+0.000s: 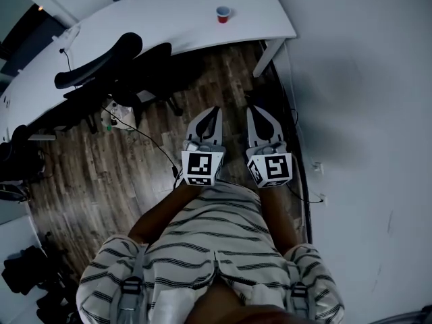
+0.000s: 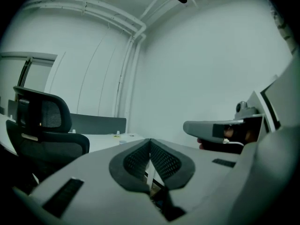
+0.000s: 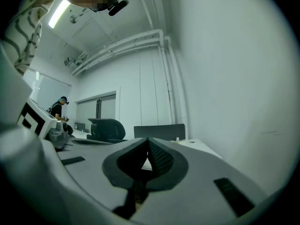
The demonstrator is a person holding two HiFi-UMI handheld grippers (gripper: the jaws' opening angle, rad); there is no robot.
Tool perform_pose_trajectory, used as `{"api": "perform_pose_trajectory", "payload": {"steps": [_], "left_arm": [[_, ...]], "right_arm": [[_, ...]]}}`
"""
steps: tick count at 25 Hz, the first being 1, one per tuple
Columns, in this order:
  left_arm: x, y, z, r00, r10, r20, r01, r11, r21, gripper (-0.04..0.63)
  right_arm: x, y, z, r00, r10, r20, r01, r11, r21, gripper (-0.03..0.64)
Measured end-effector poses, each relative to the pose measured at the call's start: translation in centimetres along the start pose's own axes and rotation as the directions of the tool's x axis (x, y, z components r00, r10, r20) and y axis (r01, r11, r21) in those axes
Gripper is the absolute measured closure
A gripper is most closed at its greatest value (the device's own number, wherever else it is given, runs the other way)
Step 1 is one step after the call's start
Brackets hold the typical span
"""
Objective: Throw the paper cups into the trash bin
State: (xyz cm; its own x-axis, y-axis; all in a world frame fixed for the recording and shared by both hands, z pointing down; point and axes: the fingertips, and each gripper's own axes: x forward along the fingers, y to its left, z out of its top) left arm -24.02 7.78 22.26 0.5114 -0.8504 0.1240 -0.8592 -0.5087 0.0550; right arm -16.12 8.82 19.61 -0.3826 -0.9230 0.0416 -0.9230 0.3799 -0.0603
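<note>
A white wall [image 1: 364, 79] and a dark wood floor [image 1: 135, 174] frame a long, curved white desk [image 1: 169, 25], with black office chairs [image 1: 101, 63] drawn up along its near edge. A person in a striped shirt [image 1: 216, 235] stands on the floor short of the desk's end, holding the left gripper [image 1: 213, 111] and the right gripper [image 1: 251, 111] side by side, both aimed toward the desk. Both tongs are closed tip to tip and carry nothing. The left gripper view shows the dark pads meeting with only the desk and wall beyond them, and the right gripper view shows the same. The one paper cup [image 1: 223, 13] in sight, a red one, stands upright on the desk near its right-hand end, well apart from both grippers and untouched. No trash bin appears in any view. On this evidence the job looks barely begun for this cup: it has yet to be reached, gripped, lifted and carried, and the bin has yet to be found. Whether other cups have already gone in cannot be told from here.
</note>
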Motion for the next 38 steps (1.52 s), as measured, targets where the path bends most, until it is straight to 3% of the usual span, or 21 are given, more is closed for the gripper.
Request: {"api": "perform_pose_trajectory", "payload": {"steps": [8, 12, 17, 23, 27, 32, 38], "left_arm": [[5.6, 4.5, 1.9, 0.999, -0.053, 0.001, 0.053, 0.999, -0.008, 0.572], [7.8, 5.2, 1.7, 0.997, -0.078, -0.009, 0.078, 0.997, -0.005, 0.572], [9.7, 5.8, 1.5, 0.996, -0.087, -0.016, 0.087, 0.996, 0.000, 0.572], [12.0, 5.4, 1.5, 0.997, -0.070, -0.022, 0.070, 0.998, 0.006, 0.572], [14.1, 5.1, 1.8, 0.996, -0.087, -0.012, 0.087, 0.996, -0.015, 0.572], [15.8, 5.2, 2.2, 0.999, -0.050, -0.018, 0.049, 0.998, -0.049, 0.572], [18.3, 3.9, 2.2, 0.999, -0.033, -0.027, 0.032, 0.999, -0.031, 0.572]], "right_arm": [[6.3, -1.8, 1.1, 0.998, -0.068, -0.010, 0.068, 0.998, -0.003, 0.599], [8.2, -3.3, 1.3, 0.993, -0.121, -0.015, 0.121, 0.993, 0.001, 0.598], [9.9, -4.6, 1.0, 0.991, -0.130, -0.019, 0.130, 0.992, -0.004, 0.598], [11.1, -6.5, 1.1, 0.994, -0.108, -0.007, 0.108, 0.994, 0.007, 0.598], [12.5, -8.3, 1.0, 0.997, -0.079, 0.001, 0.079, 0.997, 0.016, 0.598], [13.7, -10.1, 1.4, 0.999, -0.052, 0.004, 0.052, 0.998, 0.018, 0.599], [14.0, -13.1, 1.3, 0.999, -0.042, 0.007, 0.042, 0.998, 0.036, 0.598]]}}
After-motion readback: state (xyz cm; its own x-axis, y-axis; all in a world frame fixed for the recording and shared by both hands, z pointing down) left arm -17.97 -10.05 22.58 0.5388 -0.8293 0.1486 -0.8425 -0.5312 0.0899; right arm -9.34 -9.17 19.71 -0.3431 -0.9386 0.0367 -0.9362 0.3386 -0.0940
